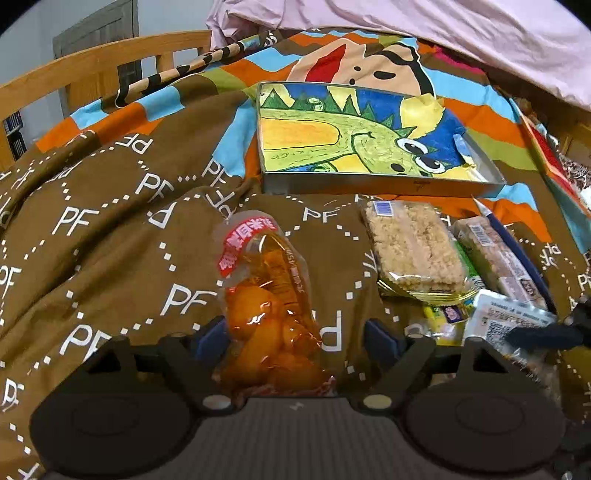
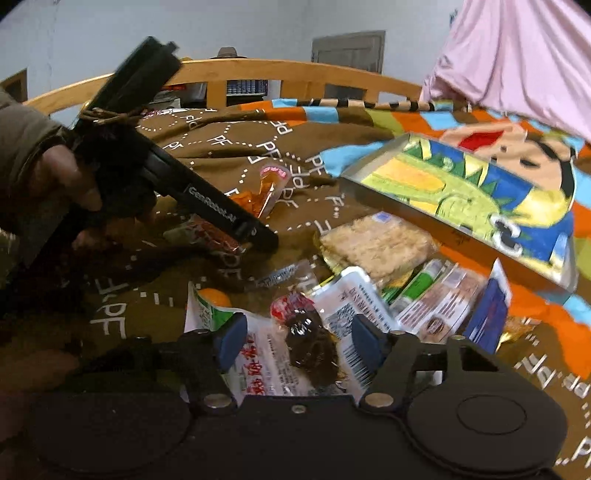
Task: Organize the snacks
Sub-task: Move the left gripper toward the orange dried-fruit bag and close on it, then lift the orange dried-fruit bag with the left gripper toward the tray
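Note:
My left gripper (image 1: 295,336) is open, its blue pads either side of an orange snack packet (image 1: 269,310) lying on the brown blanket; I cannot tell if they touch it. A shallow tin with a dinosaur drawing (image 1: 354,136) lies beyond it. To the right is a pile of snacks: a rice-crisp bar (image 1: 413,247), a wrapped bar (image 1: 498,258) and a white packet (image 1: 513,321). My right gripper (image 2: 295,341) is open over that pile, around a dark snack packet (image 2: 310,339) on white packets (image 2: 351,317). The tin (image 2: 472,192) is to the upper right.
The left gripper's body (image 2: 207,206) and the hand holding it fill the left of the right wrist view. A wooden bed rail (image 2: 295,74) runs behind the blanket (image 1: 110,240). A pink sheet (image 1: 406,22) hangs at the back. A blue pen (image 1: 517,251) lies by the pile.

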Demonstrator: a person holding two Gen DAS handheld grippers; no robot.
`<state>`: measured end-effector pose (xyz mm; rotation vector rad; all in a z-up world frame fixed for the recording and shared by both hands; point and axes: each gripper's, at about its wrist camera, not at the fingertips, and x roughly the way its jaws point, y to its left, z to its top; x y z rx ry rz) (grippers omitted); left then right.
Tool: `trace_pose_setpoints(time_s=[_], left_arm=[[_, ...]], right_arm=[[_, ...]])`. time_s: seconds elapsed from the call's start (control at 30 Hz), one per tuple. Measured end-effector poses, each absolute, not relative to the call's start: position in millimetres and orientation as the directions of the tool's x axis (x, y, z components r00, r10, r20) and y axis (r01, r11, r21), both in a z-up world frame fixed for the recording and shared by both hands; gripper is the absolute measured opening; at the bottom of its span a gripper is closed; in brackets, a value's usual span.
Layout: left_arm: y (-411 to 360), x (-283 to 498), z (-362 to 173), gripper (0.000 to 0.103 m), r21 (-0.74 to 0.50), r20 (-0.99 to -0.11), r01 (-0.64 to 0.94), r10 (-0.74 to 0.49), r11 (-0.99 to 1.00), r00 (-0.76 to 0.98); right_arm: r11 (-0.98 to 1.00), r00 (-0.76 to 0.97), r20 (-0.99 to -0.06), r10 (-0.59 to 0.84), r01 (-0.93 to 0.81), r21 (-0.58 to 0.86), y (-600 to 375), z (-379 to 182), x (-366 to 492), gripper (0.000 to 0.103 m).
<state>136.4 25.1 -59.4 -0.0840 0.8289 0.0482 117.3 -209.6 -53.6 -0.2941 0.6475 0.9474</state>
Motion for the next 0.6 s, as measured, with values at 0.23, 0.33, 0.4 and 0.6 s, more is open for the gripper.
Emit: trace_pose_setpoints(time_s=[0.23, 0.33, 0.4, 0.6], left_arm=[[26, 134, -60, 0.081, -0.103, -0.739, -0.045, -0.046, 0.994, 0.672], [24, 135, -63, 0.081, -0.084, -0.750, -0.040, -0.037, 0.996, 0.660], [23, 134, -63, 0.080, -0.073, -0.753, -0.044, -0.026, 0.996, 0.657], [23, 135, -63, 0.071, -0.051, -0.759, -0.063, 0.003, 0.997, 0.651]], right_arm=[[0.573, 0.342, -0.653, 0.676, -0.801, 0.174, -215, -60, 133, 0.062], [0.578, 0.331, -0.659, 0.675, -0.793, 0.193, -215, -63, 133, 0.062], [0.593, 0.319, -0.664, 0.677, -0.770, 0.235, -216, -65, 138, 0.061], [0.614, 0.330, -0.676, 0.659, -0.755, 0.231, -214, -66, 137, 0.052]])
